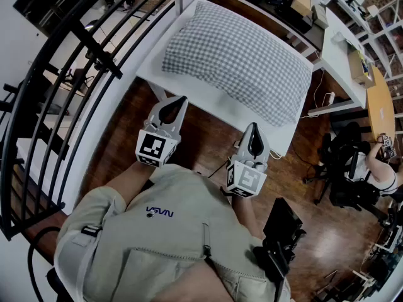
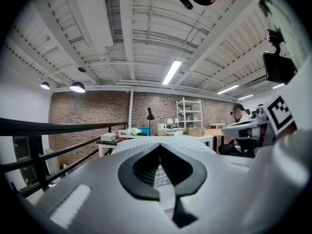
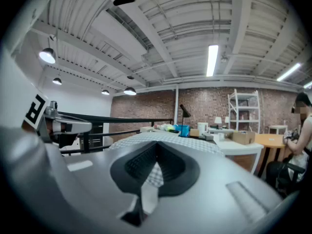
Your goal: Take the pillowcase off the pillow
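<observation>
A pillow in a grey-and-white checked pillowcase (image 1: 239, 65) lies flat on a small white table (image 1: 214, 102). Both grippers hover short of the table's near edge, apart from the pillow. My left gripper (image 1: 174, 101) is shut, its tips meeting, with nothing held. My right gripper (image 1: 254, 129) is shut too and empty. In the left gripper view the pillowcase (image 2: 161, 141) shows ahead over the closed left gripper (image 2: 160, 147). The right gripper view shows the pillowcase (image 3: 161, 136) beyond the closed right gripper (image 3: 156, 147).
A black metal railing (image 1: 69, 74) curves along the left. Behind the table stand white desks with boxes (image 1: 352, 55). A person sits on a chair (image 1: 371, 162) at the right. The floor (image 1: 208, 143) under the grippers is brown wood.
</observation>
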Tool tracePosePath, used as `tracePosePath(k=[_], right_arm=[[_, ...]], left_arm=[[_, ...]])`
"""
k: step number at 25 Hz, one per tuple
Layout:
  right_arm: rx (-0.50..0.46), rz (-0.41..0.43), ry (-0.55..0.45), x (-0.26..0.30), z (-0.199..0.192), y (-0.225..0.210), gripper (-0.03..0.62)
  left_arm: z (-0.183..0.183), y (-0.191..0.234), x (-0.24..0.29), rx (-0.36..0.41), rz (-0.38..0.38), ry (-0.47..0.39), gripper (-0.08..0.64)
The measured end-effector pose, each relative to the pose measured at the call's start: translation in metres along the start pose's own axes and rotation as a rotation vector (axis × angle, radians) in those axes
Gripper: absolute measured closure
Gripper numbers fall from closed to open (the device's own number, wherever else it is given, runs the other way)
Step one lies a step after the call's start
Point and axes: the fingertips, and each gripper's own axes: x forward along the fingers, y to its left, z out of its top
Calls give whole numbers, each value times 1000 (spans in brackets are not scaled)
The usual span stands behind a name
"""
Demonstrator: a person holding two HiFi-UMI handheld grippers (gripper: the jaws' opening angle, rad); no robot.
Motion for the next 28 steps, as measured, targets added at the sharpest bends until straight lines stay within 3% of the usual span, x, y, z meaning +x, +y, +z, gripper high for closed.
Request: tracePosePath(k=[5, 10, 15, 19, 22, 23, 24, 25, 28], right_arm=[[-38, 59, 15, 95, 25, 65, 579], [-126, 207, 88, 194, 35, 141, 471], [-267, 389, 255, 278, 2, 226, 402], [-399, 474, 424, 318, -47, 261, 364], [-554, 468, 564, 336, -94, 266, 364], [-600, 460, 592, 338, -104, 264, 398], [-629, 453, 602, 338, -109, 261, 483], [-637, 451, 597, 337, -109, 260, 564], [-573, 459, 543, 326, -91, 257, 575]], left_arm=[[6, 103, 42, -1, 5, -9, 558], [0, 183, 71, -23, -16, 24, 536], [-27, 257, 82, -34, 30, 99, 490], [-49, 280, 86, -69, 54, 166, 443], [-65, 288, 88, -92, 70, 205, 433], [-68, 290, 88, -99, 75, 209, 431], [-71, 290, 89, -105, 77, 210, 431], [-74, 290, 91, -111, 76, 210, 431], [-85, 288, 104, -134, 41, 219, 431]])
